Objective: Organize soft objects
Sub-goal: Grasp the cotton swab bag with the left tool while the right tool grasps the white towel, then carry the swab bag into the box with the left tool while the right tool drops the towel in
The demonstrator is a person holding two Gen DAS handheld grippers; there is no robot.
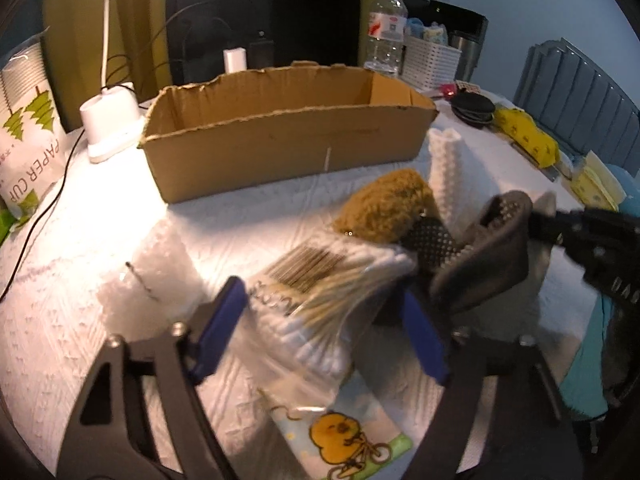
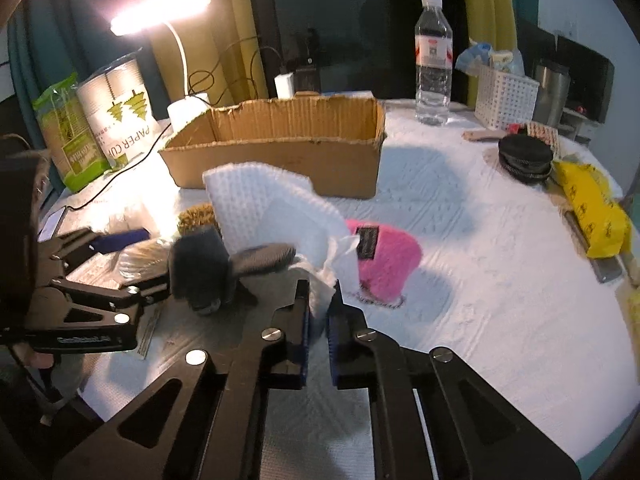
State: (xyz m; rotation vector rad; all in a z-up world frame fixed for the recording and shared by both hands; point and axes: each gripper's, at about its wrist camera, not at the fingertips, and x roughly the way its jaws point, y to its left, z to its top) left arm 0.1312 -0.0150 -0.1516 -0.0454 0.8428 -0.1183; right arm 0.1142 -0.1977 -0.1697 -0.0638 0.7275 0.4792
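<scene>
A desk lamp [image 2: 160, 10] at the upper left gives warm, hard light that blows out its own head and leaves glare on the white table cover [image 1: 120, 200] beside the cardboard box [image 1: 280, 136], while the window behind stays black. The box and the water bottle [image 2: 433, 60] cast soft bluish shadows to the right in the right wrist view. Both fisheye pictures bend straight lines and darken at the corners, and near things such as the bag of cotton swabs [image 1: 320, 292] are smeared with blur.
</scene>
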